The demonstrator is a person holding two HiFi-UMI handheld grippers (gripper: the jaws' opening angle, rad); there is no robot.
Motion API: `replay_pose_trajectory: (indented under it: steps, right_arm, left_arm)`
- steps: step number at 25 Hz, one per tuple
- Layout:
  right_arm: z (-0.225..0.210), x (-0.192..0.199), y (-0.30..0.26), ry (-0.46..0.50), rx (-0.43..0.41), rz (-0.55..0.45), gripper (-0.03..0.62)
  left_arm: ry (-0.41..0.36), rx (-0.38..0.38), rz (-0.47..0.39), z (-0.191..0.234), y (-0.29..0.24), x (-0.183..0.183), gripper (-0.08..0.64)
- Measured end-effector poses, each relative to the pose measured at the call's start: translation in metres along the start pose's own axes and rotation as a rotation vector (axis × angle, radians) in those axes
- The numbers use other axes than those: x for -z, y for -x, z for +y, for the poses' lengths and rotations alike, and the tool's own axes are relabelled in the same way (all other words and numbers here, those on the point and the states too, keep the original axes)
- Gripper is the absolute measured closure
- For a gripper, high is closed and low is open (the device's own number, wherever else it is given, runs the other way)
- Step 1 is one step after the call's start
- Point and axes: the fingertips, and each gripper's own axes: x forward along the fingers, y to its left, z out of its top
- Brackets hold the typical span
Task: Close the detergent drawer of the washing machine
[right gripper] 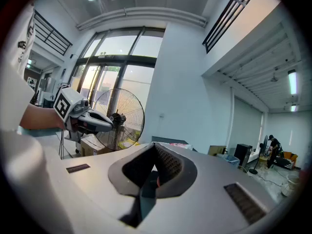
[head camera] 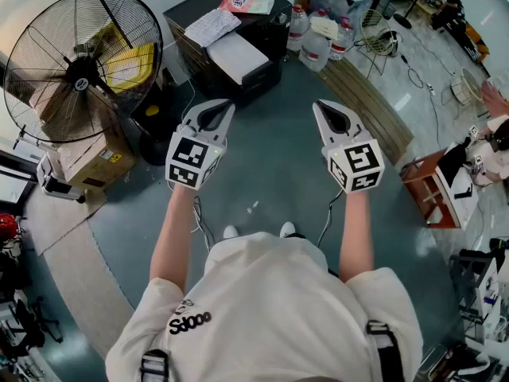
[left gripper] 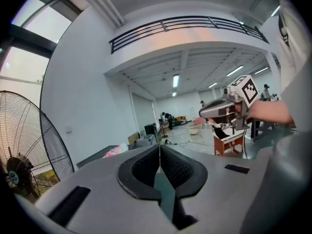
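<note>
Detergent drawer and washing machine cannot be located in any view. The left hand-held gripper (head camera: 227,105) and the right hand-held gripper (head camera: 318,105) are held out side by side, apart, above the grey floor (head camera: 270,165), each clenched shut with nothing between its jaws. A large fan (head camera: 79,70) is seen beyond the left one.

Left gripper (left gripper: 160,147) and right gripper (right gripper: 154,147): shells of smooth matt grey plastic; pads (left gripper: 179,168) black, finely dotted, rubber-like. Fan (head camera: 80,83) guard is thin black wire, apparently metal, faintly glossy; the floor (head camera: 270,165) is smooth blue-green with a dull sheen. Shirt (head camera: 278,301) is white matt cloth, the box (head camera: 91,157) plain brown cardboard, unglossed.
</note>
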Motion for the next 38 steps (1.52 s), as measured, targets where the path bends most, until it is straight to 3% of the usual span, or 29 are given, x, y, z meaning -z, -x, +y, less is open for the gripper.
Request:
replay_pose_trajectory:
  steps: [11, 16, 22, 29, 38]
  right_arm:
    - [-0.057, 0.018, 0.026, -0.100, -0.083, -0.071, 0.591]
    - [-0.086, 0.038, 0.040, -0.077, -0.147, -0.069, 0.590]
    - [-0.107, 0.059, 0.036, -0.045, -0.183, -0.048, 0.590]
    - [-0.129, 0.069, 0.005, -0.037, -0.165, -0.030, 0.589]
    - [-0.183, 0.072, -0.070, -0.025, -0.073, 0.009, 0.591]
  left_arm:
    - [0.031, -0.059, 0.033, -0.040, -0.034, -0.009, 0.540]
    - [0.069, -0.103, 0.043, -0.067, -0.055, -0.014, 0.540]
    - [0.020, -0.116, 0.116, -0.087, -0.067, -0.016, 0.540]
    - [0.046, -0.125, 0.132, -0.064, -0.097, -0.010, 0.540]
    - [0.074, -0.064, 0.086, 0.014, -0.181, 0.006, 0.540]
